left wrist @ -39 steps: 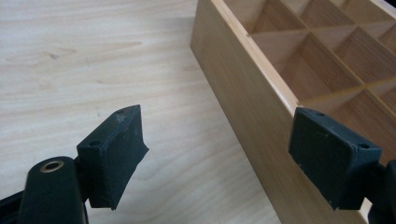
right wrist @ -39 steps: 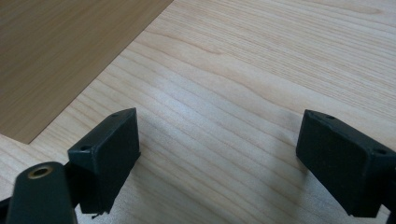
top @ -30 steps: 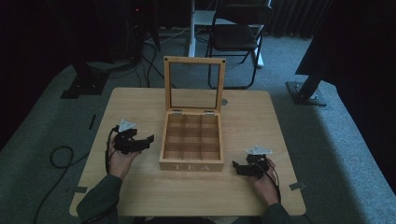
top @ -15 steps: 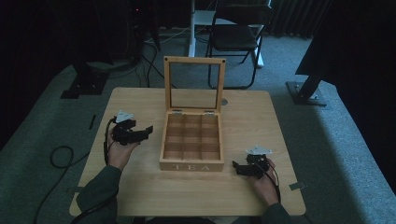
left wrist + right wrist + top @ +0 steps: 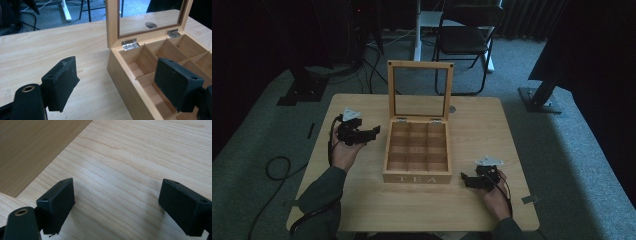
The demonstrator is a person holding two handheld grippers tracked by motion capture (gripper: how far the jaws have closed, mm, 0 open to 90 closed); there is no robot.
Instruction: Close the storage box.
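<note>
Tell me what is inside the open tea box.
The tea box shows bare wooden compartments, nothing in those visible. The left tool's pad hides part of the near cells in its view.

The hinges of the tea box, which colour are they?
Silver metal. The hinges on the tea box show best in the left gripper view.

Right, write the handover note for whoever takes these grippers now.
Left gripper: open, nothing held, raised beside the tea box's left wall, jaws pointing toward its back compartments.
Right gripper: open, nothing held, low over the table by the box's front right corner.
Box: mid-table, lid standing upright on its hinges, the compartments in view bare.
Done: lid is open.
Left: likely closing the lid, with the left gripper nearest; that is a guess.
</note>
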